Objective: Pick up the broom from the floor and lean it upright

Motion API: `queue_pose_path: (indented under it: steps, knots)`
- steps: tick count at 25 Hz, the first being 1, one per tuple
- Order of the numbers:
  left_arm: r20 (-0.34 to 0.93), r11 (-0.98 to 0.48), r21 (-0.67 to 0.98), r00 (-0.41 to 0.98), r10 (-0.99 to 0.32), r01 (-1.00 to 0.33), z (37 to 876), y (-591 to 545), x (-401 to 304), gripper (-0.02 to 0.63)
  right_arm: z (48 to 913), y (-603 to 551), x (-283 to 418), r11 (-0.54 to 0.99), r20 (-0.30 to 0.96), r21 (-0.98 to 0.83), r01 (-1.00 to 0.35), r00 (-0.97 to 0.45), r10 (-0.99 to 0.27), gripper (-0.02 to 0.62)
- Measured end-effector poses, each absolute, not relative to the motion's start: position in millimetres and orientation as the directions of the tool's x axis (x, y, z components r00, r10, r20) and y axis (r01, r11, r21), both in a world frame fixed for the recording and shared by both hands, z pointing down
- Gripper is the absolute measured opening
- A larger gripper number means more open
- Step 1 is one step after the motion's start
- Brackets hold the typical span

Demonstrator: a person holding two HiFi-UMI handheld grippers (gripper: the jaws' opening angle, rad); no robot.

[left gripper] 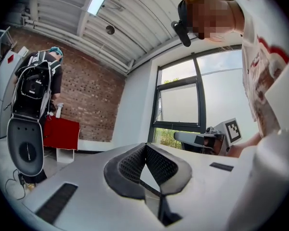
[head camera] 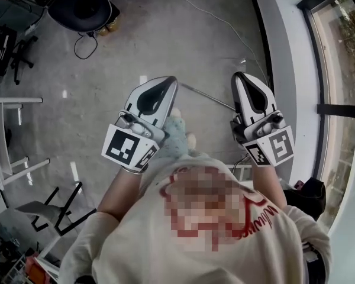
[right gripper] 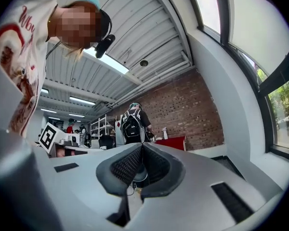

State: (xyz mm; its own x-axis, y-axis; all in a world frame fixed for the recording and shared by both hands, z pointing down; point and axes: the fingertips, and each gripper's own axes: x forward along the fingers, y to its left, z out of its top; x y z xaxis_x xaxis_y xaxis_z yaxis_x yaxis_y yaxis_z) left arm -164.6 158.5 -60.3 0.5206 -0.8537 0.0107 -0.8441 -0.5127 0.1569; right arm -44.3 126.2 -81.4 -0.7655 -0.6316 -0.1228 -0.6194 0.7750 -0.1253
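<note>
A thin metal rod (head camera: 208,97), seemingly the broom's handle, lies slantwise on the grey floor between my two grippers in the head view. I cannot tell whether the pale teal object (head camera: 176,135) below it is the broom's head. My left gripper (head camera: 170,81) is held level in front of the person, shut with nothing in it, and its jaws (left gripper: 145,146) meet at the tips. The right gripper (head camera: 241,76) is level beside it, also shut and empty, its jaws (right gripper: 142,145) touching. Neither gripper touches the rod.
A black office chair (head camera: 83,5) and a looped cable (head camera: 83,47) are at the far left. A white table frame (head camera: 6,136) and a black folding stand (head camera: 60,209) stand at the left. A window wall (head camera: 337,70) runs along the right. A person with a backpack (right gripper: 132,124) stands ahead.
</note>
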Motion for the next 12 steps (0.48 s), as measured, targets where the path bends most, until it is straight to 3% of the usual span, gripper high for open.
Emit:
queue_pose_path:
  steps: [12]
  knots:
    - [0.005, -0.596, 0.123, 0.601, -0.8, -0.794, -41, 34, -186, 0.02, -36, 22, -98, 0.77, -0.067, -0.094, -0.631, -0.767, -0.638, 0.025]
